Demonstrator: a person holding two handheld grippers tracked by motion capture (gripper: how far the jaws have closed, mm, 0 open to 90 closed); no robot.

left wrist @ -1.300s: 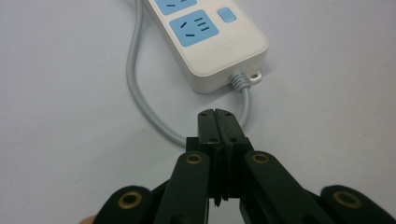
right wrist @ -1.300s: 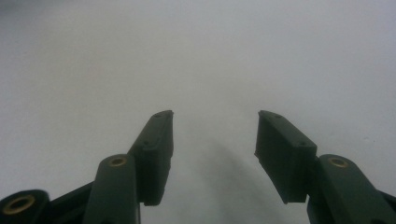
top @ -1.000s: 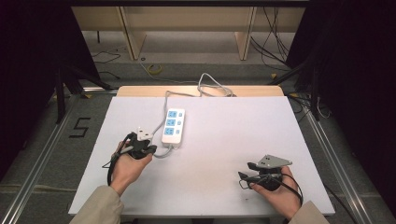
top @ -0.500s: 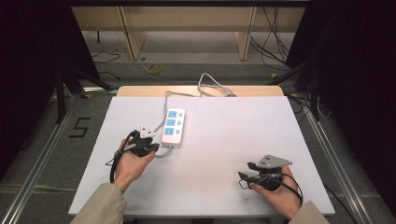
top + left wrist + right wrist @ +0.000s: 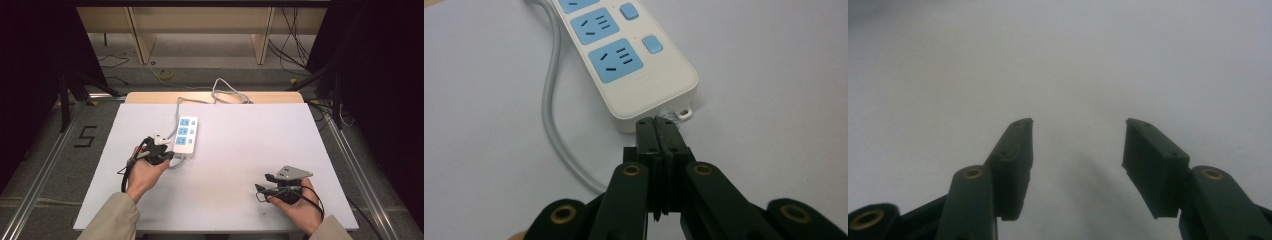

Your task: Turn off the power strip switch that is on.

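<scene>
Left gripper (image 5: 657, 131) fingers pressed together, empty, tips touching the near end of the power strip (image 5: 624, 55) lying left of centre on the counter (image 5: 250, 145). Right gripper (image 5: 1075, 167) fingers spread, idle. Best nudged squarely, low, avoiding the cable (image 5: 555, 135).

Beige sleeves are covering both forearms; black plastic grippers (image 5: 159, 154) (image 5: 270, 189) are showing brass-ringed pivots, trailing black cables, one grey three-cornered plate.
</scene>
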